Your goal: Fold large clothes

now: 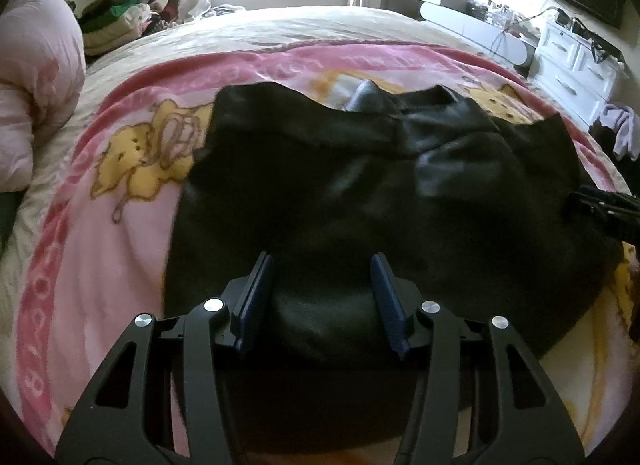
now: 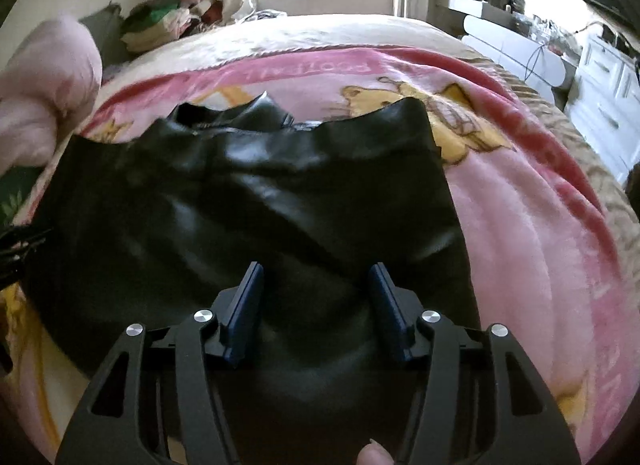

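A large black leather-like garment (image 1: 360, 193) lies spread on a pink cartoon blanket (image 1: 120, 193) on the bed; it also shows in the right wrist view (image 2: 248, 201). My left gripper (image 1: 322, 265) is open, its blue pads apart, over the garment's near part. My right gripper (image 2: 316, 271) is open too, over the near part of the garment. The right gripper's tip shows at the right edge of the left wrist view (image 1: 600, 207). The garment's near edge is hidden under both grippers.
A pink duvet (image 1: 36, 77) is bunched at the bed's left. A pile of clothes (image 1: 120, 21) sits at the far left corner. White drawers (image 1: 576, 61) and a desk stand right of the bed. The pink blanket also shows in the right wrist view (image 2: 532, 217).
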Action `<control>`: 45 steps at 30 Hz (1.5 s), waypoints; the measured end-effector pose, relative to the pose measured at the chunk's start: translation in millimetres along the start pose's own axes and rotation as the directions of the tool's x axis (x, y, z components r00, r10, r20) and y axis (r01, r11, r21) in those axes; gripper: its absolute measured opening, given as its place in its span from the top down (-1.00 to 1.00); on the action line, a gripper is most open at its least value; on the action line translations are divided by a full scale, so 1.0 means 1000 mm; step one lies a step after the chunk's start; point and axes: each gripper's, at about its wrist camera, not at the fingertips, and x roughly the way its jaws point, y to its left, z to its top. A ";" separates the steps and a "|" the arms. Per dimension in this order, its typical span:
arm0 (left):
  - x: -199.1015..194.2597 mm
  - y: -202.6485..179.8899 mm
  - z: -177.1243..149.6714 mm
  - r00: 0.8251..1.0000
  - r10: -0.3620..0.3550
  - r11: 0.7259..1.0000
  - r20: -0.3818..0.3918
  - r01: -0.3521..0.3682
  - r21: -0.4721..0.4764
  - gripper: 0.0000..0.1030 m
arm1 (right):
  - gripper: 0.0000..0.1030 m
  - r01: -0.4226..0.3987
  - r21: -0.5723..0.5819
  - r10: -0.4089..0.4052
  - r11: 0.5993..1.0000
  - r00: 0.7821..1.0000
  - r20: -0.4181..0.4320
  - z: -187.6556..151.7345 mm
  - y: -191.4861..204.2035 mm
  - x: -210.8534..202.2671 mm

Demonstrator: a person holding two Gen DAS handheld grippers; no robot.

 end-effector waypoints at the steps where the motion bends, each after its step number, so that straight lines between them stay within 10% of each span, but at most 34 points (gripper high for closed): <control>1: 0.000 0.003 0.004 1.000 0.003 1.000 0.003 -0.003 -0.011 0.14 | -0.05 -0.006 0.005 0.006 1.000 1.000 -0.003 0.003 -0.001 0.000; 7: -0.008 0.019 0.033 0.998 0.046 0.999 0.045 -0.045 -0.021 -0.46 | -0.48 0.032 0.080 -0.043 0.996 0.988 0.145 0.031 -0.027 -0.034; 12: 0.006 0.027 0.035 0.996 0.087 0.996 0.011 -0.087 -0.022 -0.58 | -0.46 0.097 0.054 -0.101 0.994 0.993 0.059 0.042 -0.048 -0.005; 15: 0.015 0.028 0.032 0.996 0.091 0.996 -0.007 -0.091 -0.009 -0.57 | 0.14 0.058 0.080 -0.062 0.995 0.997 0.044 0.037 -0.055 0.009; 17: 0.018 0.028 0.032 0.998 0.065 0.998 -0.003 -0.065 -0.013 -0.13 | 0.68 0.053 0.086 -0.059 0.995 0.996 0.073 0.034 -0.054 0.006; 21: 0.009 0.037 0.039 0.998 0.057 0.998 0.041 -0.055 -0.044 0.78 | 0.89 0.039 0.066 -0.049 0.997 0.985 0.166 0.038 -0.052 -0.017; 27: -0.009 0.046 0.054 0.992 0.007 0.995 0.129 0.005 -0.096 0.81 | 0.89 0.001 0.118 -0.028 0.993 0.973 0.229 0.055 -0.061 -0.026; 45: 0.044 0.056 0.041 0.999 0.028 0.988 0.043 -0.021 -0.150 0.53 | 0.63 0.097 0.163 -0.109 0.982 0.992 0.067 0.031 -0.066 0.037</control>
